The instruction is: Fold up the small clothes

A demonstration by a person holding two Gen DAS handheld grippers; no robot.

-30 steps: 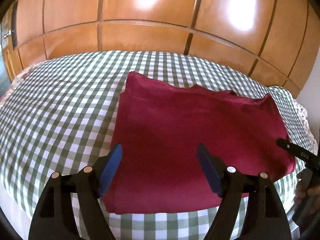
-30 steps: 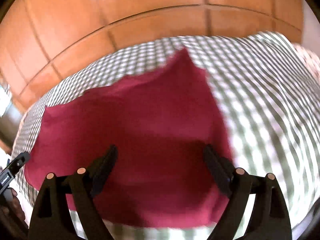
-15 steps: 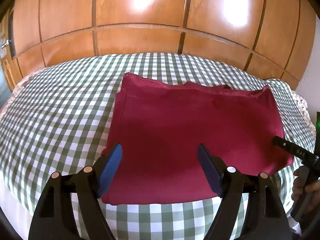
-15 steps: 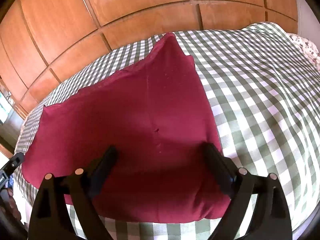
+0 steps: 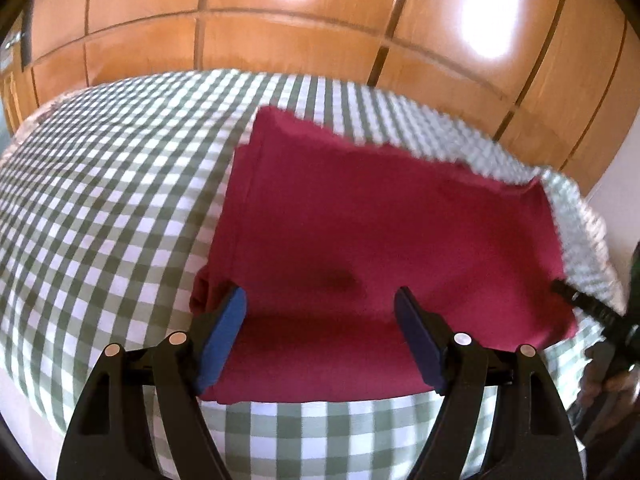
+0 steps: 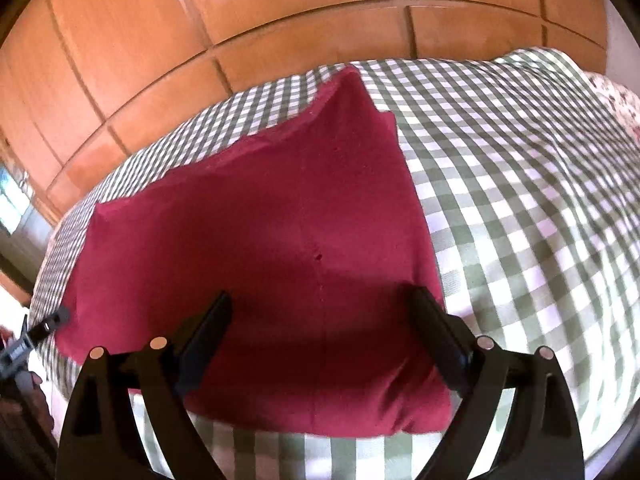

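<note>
A dark red folded garment [image 5: 376, 240] lies flat on the green-and-white checked bedcover [image 5: 104, 208]. My left gripper [image 5: 320, 320] is open and empty, hovering over the garment's near left part. In the right wrist view the same garment [image 6: 260, 240] fills the middle, and my right gripper [image 6: 324, 320] is open and empty over its near right corner. Each gripper's tip shows at the edge of the other's view: the right one [image 5: 588, 308] and the left one [image 6: 44, 326].
Wooden panelled wardrobe doors [image 5: 320, 32] stand behind the bed. The bed's near edge runs just below the grippers. A floral fabric [image 6: 616, 104] shows at the far right of the bed.
Both grippers have stayed open and shifted slightly over the garment's near edge. The garment lies flat and has not visibly moved.
</note>
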